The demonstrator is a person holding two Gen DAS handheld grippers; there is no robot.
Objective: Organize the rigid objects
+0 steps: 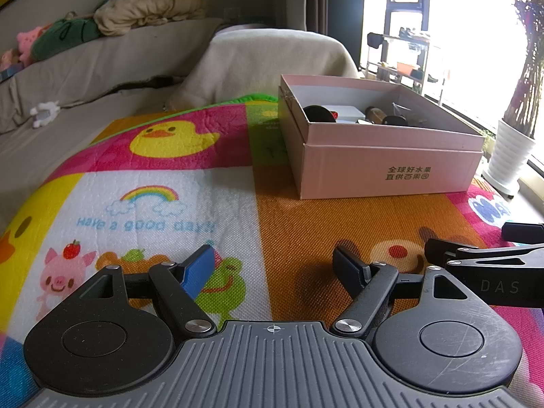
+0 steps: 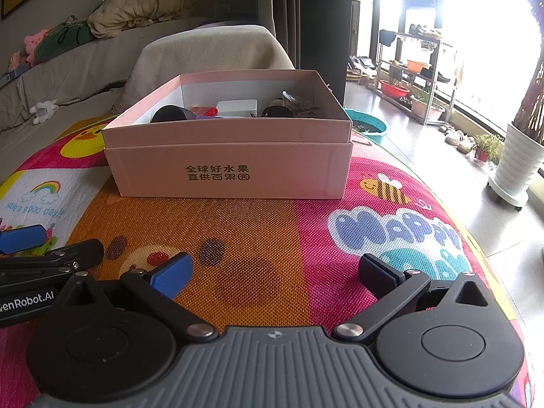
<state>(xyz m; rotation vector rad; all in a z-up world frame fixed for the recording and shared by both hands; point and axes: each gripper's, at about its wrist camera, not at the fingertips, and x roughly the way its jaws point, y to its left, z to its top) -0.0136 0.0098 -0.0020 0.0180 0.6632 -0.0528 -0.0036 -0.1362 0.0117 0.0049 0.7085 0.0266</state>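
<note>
Evidently the play mat (image 2: 258, 238) serves as the work surface, the pink box (image 2: 231, 170) sitting on it with the small rigid objects (image 2: 238, 110) gathered inside, while left gripper (image 1: 275, 267) and right gripper (image 2: 272, 272) hover nearby, jaws spread, empty.

Daylight from my window (image 2: 476, 34), blown out to white glare. Sofa (image 1: 102, 61) side dimmer. Soft shadows on mat (image 2: 255, 238). Focus sharp; fisheye bends the edges.
</note>
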